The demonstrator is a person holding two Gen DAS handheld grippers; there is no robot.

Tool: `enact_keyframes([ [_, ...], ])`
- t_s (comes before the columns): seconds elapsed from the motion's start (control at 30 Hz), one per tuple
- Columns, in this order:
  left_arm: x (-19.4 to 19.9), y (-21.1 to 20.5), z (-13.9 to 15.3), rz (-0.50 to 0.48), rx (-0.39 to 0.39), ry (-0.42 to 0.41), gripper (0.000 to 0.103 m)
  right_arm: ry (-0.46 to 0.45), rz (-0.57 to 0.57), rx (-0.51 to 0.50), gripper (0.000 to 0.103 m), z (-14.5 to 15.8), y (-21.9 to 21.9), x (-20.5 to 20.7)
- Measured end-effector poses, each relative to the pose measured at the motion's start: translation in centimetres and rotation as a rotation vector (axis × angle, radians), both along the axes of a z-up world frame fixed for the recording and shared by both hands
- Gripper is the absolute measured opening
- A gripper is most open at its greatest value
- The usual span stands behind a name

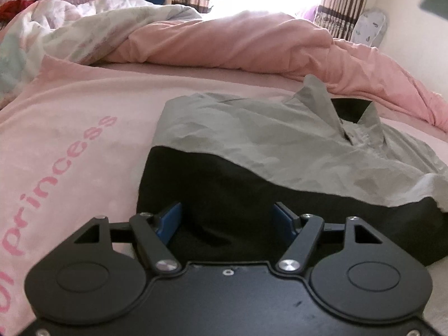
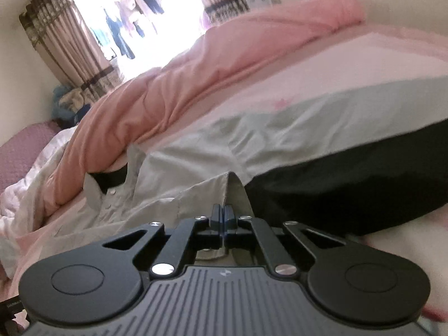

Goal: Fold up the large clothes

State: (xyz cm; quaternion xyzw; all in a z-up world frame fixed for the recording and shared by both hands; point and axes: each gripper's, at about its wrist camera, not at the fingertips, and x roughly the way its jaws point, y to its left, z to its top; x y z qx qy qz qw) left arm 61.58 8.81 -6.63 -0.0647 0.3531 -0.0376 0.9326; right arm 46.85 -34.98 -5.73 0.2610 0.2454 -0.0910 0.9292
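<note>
A grey and black collared shirt [image 1: 252,140] lies partly folded on a pink bed sheet [image 1: 84,117]; its grey top half lies over the black lower half [image 1: 224,190], collar at the far right. My left gripper [image 1: 226,218] is open, blue pads apart, low over the black hem with nothing between the jaws. In the right wrist view the same shirt [image 2: 280,140] fills the middle. My right gripper [image 2: 223,212] is shut on a grey fold of the shirt [image 2: 238,193], which rises to a peak at the fingertips.
A rumpled pink duvet [image 1: 238,44] lies along the far side of the bed, also in the right wrist view [image 2: 173,92]. A white floral quilt [image 1: 56,33] is heaped at the left. Curtains [image 2: 64,36] and a bright window stand behind.
</note>
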Motion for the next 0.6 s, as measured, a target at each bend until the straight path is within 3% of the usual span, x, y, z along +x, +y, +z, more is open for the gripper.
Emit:
enact_keyframes([
  [0.13, 0.2, -0.5, -0.3, -0.006, 0.041, 0.003, 0.073, 0.097, 0.005, 0.017, 0.0, -1.9, -1.1, 0.1],
  [0.23, 0.5, -1.2, -0.3, -0.014, 0.092, 0.012, 0.074, 0.102, -0.01, -0.014, 0.002, -1.7, -0.6, -0.4],
  [0.33, 0.3, -0.9, 0.5, 0.0, 0.05, 0.024, 0.073, 0.058, -0.033, -0.114, 0.013, 0.5, 0.9, -1.2],
  [0.43, -0.9, -0.8, 2.3, -0.021, 0.002, -0.022, 0.073, -0.025, 0.054, -0.153, 0.014, 2.4, 2.5, -2.0],
  [0.6, -2.7, -2.8, 3.7, -0.103, 0.026, -0.054, 0.076, 0.002, 0.176, -0.192, 0.014, 2.5, 5.1, -1.5],
])
